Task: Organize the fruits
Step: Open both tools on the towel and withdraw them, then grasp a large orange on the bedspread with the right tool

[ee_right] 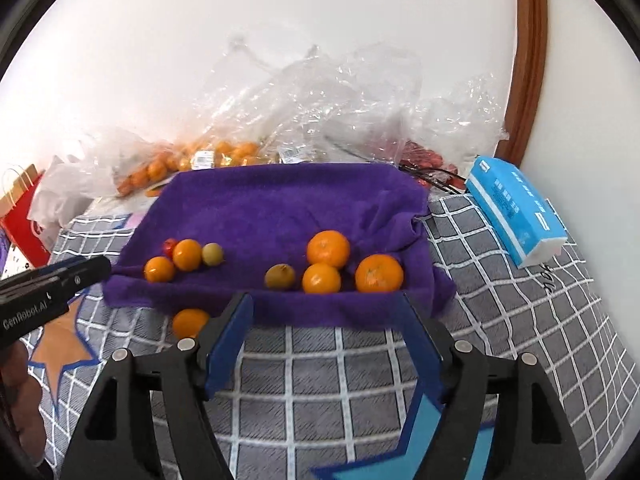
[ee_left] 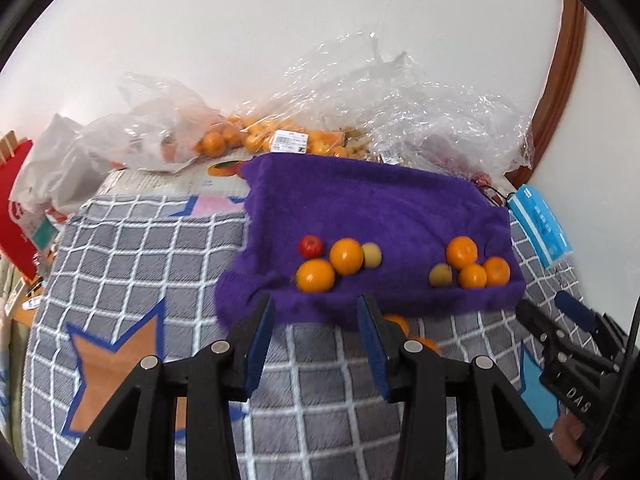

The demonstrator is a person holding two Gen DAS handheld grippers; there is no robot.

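Observation:
A purple towel (ee_left: 360, 200) (ee_right: 280, 204) lies on a checked blanket. On its left sit a small red fruit (ee_left: 311, 245), two oranges (ee_left: 346, 256) (ee_left: 315, 276) and a yellow-green fruit (ee_left: 372, 255). On its right sit three oranges (ee_right: 328, 248) (ee_right: 321, 278) (ee_right: 379, 273) and a yellow-green fruit (ee_right: 280, 276). Another orange (ee_right: 190, 322) lies on the blanket just off the towel's front edge. My left gripper (ee_left: 316, 308) is open and empty before the towel. My right gripper (ee_right: 326, 306) is open and empty, near the right group.
Clear plastic bags (ee_left: 400, 100) with more oranges (ee_left: 214, 144) are heaped along the white wall behind the towel. A blue tissue pack (ee_right: 516, 208) lies at the right. A red paper bag (ee_left: 16, 200) stands at the far left. A brown wooden frame (ee_right: 528, 60) runs up the wall.

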